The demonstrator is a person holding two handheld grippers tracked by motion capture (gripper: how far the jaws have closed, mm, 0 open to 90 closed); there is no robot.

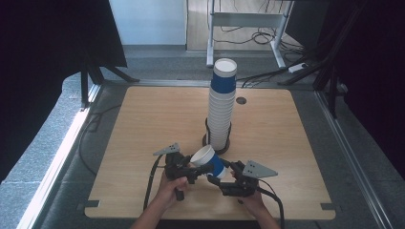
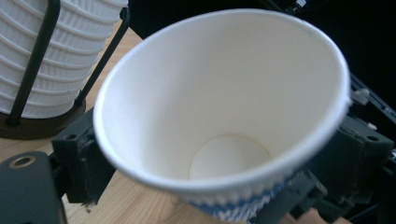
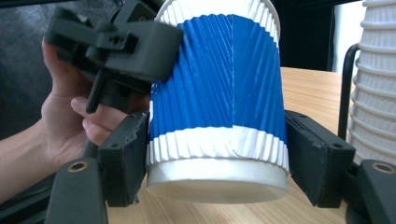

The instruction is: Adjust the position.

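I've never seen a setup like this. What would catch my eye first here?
Probably the tall stack of paper cups, topped by a blue one, standing in a black wire holder at the middle of the wooden table. Next, near the table's front edge, a single blue-and-white cup tilted on its side, held between the left gripper and the right gripper; in the right gripper view its jaws press both sides of the cup's base.

The ribbed paper cup (image 3: 219, 93) is blue with a white band, beside white stacked cups (image 1: 221, 114).
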